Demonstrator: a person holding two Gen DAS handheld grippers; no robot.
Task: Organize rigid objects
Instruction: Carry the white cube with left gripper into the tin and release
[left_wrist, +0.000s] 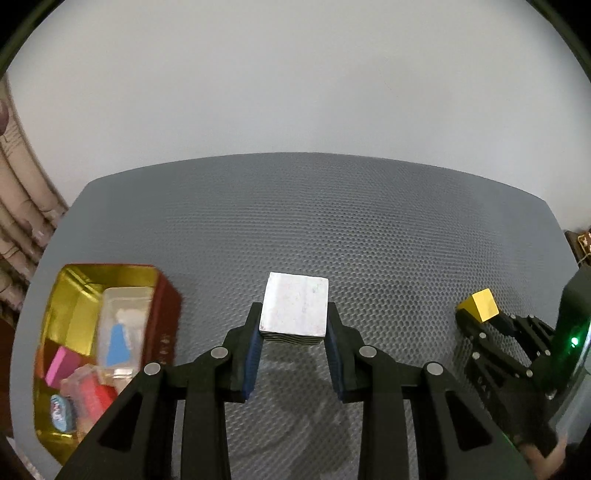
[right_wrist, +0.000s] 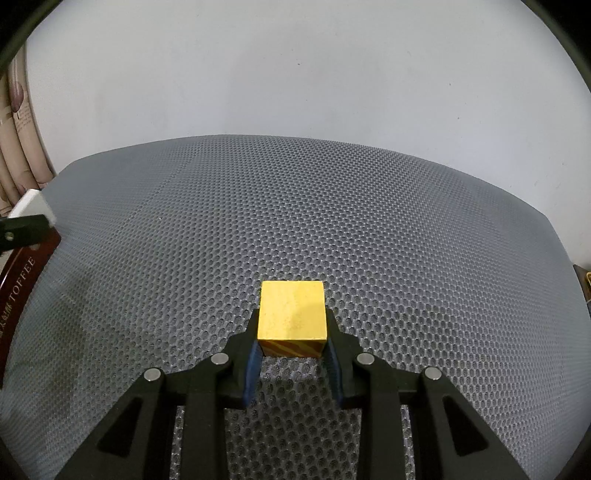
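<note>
My left gripper (left_wrist: 293, 321) is shut on a white cube (left_wrist: 295, 308) with a striped front face, held just above the grey mesh mat (left_wrist: 295, 221). My right gripper (right_wrist: 291, 328) is shut on a yellow wooden cube (right_wrist: 292, 310); it also shows in the left wrist view (left_wrist: 480, 304) at the far right. A red tin (left_wrist: 164, 325) with a gold inside stands at the left and holds several small items, among them a clear box (left_wrist: 123, 332) and a pink block (left_wrist: 61, 363). In the right wrist view the white cube (right_wrist: 31, 205) and the tin (right_wrist: 22, 273) show at the left edge.
A pale wall (left_wrist: 295, 92) rises behind the mat's far edge. Beige curtain folds (left_wrist: 22, 206) hang at the far left. The right gripper's body with a green light (left_wrist: 573, 341) stands at the right edge of the left wrist view.
</note>
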